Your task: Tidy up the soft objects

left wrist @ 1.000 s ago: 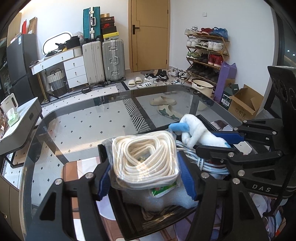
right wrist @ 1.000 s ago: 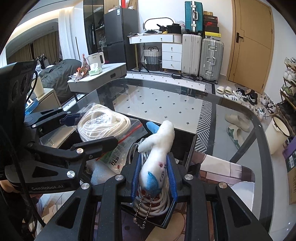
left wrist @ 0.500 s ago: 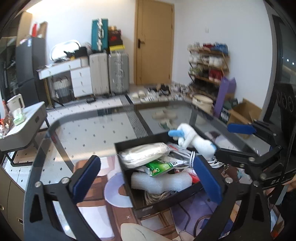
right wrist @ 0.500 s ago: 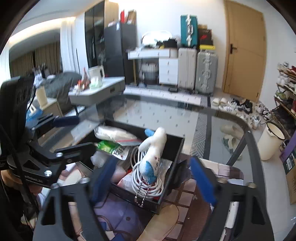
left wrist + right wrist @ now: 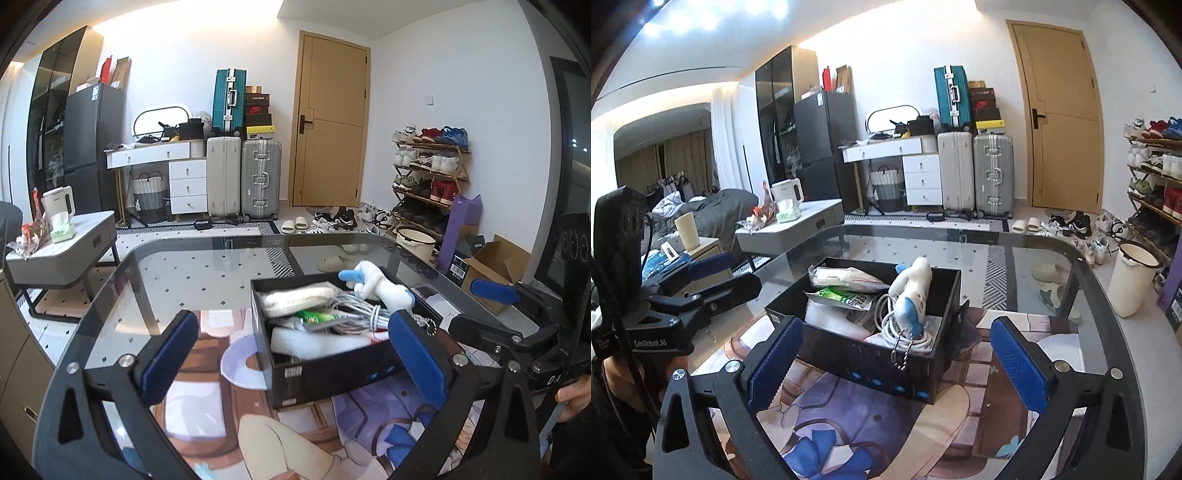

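One glass table point(image 5: 207, 280) (printed mat point(image 5: 871, 417) beneath) fronts stacked suitcases point(image 5: 242, 177).

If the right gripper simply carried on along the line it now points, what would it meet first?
Probably the near wall of the black box, just below the white plush toy; the right gripper stands open and empty, though depth is uncertain.

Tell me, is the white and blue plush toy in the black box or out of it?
In: the plush toy rests on the coiled cable inside the black box.
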`<state>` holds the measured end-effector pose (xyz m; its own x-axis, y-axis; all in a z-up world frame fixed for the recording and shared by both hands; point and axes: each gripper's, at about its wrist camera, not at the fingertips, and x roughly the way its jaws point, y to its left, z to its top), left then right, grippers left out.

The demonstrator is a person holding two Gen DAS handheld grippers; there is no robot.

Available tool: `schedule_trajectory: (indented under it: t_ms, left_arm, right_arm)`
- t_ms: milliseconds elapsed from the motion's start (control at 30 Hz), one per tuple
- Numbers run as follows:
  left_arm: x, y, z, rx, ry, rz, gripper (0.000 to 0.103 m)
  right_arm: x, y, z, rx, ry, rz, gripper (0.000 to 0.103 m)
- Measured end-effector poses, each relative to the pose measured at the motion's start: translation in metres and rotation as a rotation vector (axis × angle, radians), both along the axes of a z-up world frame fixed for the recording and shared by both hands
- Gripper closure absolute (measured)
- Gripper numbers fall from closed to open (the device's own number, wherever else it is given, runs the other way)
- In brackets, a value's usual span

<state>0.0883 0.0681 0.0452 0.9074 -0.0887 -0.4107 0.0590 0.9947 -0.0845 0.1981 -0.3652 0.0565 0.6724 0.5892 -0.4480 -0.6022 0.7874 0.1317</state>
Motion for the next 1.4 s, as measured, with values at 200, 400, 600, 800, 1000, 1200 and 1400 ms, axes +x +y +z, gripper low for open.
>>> schedule_trajectory:
  t_ms: [200, 400, 600, 800, 1000, 1200, 1400]
  left_arm:
    - [-0.012, -0.002, -0.015, -0.004, 0.026, 0.026, 0.0]
    - [-0.02, -0.005, -0.024, 0.021, 0.033, 0.043, 0.0]
    - [-0.023, -0.003, -0.025, 0.032, 0.008, 0.069, 0.0]
    - [-0.028, 0.0, -0.024, 0.019, -0.016, 0.08, 0.0]
    - [-0.026, 0.007, -0.025, -0.017, -0.01, 0.089, 0.0]
    - [-0.03, 0.001, -0.025, 0.008, -0.024, 0.087, 0.0]
    - [-0.031, -0.003, -0.024, 0.025, -0.029, 0.086, 0.0]
  right_arm:
    - [-0.021, -0.002, -0.003, 0.04, -0.023, -0.013, 0.001]
    - [-0.033, -0.002, -0.009, 0.054, -0.027, -0.028, 0.001]
    - [-0.04, 0.003, -0.011, 0.027, -0.057, -0.033, 0.001]
    - [-0.051, 0.007, -0.007, -0.005, -0.115, -0.053, 0.0]
    - [-0.057, 0.009, -0.007, -0.019, -0.146, -0.045, 0.0]
    - [-0.057, 0.007, -0.007, -0.006, -0.125, -0.056, 0.0]
    - [-0.058, 0.007, -0.008, -0.017, -0.124, -0.05, 0.0]
